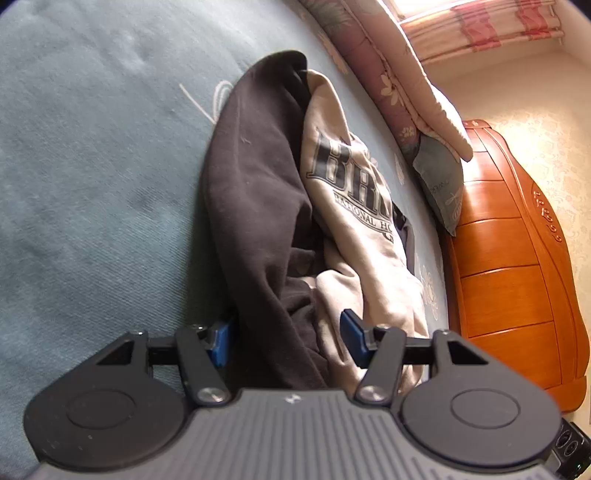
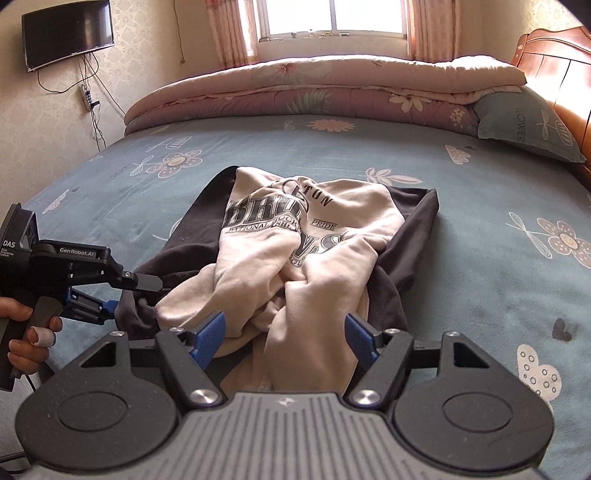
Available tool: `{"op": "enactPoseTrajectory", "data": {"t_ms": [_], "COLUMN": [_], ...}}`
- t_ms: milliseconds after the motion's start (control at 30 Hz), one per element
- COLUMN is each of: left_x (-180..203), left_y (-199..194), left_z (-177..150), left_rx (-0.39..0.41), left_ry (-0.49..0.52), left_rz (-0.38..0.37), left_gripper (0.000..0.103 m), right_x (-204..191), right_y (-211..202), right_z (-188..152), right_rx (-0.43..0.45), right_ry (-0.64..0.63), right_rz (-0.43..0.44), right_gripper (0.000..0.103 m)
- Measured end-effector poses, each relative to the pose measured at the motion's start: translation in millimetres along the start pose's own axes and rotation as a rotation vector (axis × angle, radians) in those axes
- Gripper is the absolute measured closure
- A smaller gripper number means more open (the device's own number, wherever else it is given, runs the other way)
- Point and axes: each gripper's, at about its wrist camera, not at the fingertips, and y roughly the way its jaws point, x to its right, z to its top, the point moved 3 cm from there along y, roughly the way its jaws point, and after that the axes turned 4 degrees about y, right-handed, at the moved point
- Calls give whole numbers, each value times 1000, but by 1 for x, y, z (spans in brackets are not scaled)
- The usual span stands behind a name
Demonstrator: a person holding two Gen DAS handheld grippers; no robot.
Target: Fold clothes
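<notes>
A crumpled sweatshirt point(image 2: 258, 251) lies in the middle of the bed, beige with a dark printed crest and black sleeves point(image 2: 402, 251). In the left wrist view the sweatshirt point(image 1: 351, 221) runs away from me, its black sleeve point(image 1: 258, 203) on the left. My left gripper point(image 1: 287, 339) straddles the near end of that sleeve and some beige cloth, jaws apart, pads not clearly pressing. The right wrist view shows the left gripper point(image 2: 136, 295) at the garment's left edge, held by a hand point(image 2: 26, 332). My right gripper point(image 2: 284, 339) stands open over the near beige folds.
The bed has a blue flowered sheet point(image 2: 480, 221). A folded pink quilt point(image 2: 314, 88) and a blue pillow point(image 2: 524, 122) lie along its far side, by the wooden headboard point(image 1: 509, 258). A wall-mounted TV point(image 2: 66, 33) hangs at the far left.
</notes>
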Motion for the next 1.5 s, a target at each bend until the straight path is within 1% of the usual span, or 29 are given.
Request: {"op": "enactPoseTrajectory", "data": {"t_ms": [200,300,333,400,433,500,600,667,767,833,900,967,1033,1133,1333,1500], "left_x": [3,1,0,-1,-2,-7,-12,-13,-11,-10,-11,-12,-15,-21,-37,-50], "left_y": [3,1,0,-2,-4,-9,-10,-6,-4,-5,-7,-10,-15,-30,-68,-91], "left_z": [1,1,1,2,2,2,3,2,2,4,8,12,16,27,65,98], "left_rx": [-10,-10,-8,-5,0,21,24,16,21,24,26,34,47,86,168,223], "left_ry": [39,30,23,33,39,26,-1,-18,-2,9,19,25,27,47,61,83], "left_rz": [29,34,41,96,120,127,111,103,119,135,156,177,200,263,335,417], "left_gripper": [46,46,48,74,78,83,83,83,83,84,85,89,91,98,98,98], "right_x": [1,2,2,3,3,6,17,25,36,38,40,41,43,46,52,58], "right_y": [9,10,11,12,12,12,15,18,23,23,24,25,25,26,28,31], "right_z": [-5,-6,-7,-8,-8,-10,-16,-22,-32,-36,-39,-41,-41,-42,-42,-40], "right_rx": [-20,-25,-26,-27,-27,-28,-37,-57,-87,-96,-102,-106,-109,-114,-120,-126], "right_ry": [16,29,30,28,24,17,35,78,136,139,140,141,147,157,169,187], "right_rz": [11,21,20,11,3,-24,-66,-70,-77,-91,-101,-106,-114,-125,-145,-165], "right_gripper": [27,27,27,27,28,28,28,28,28,28,28,28,28,28,28,28]}}
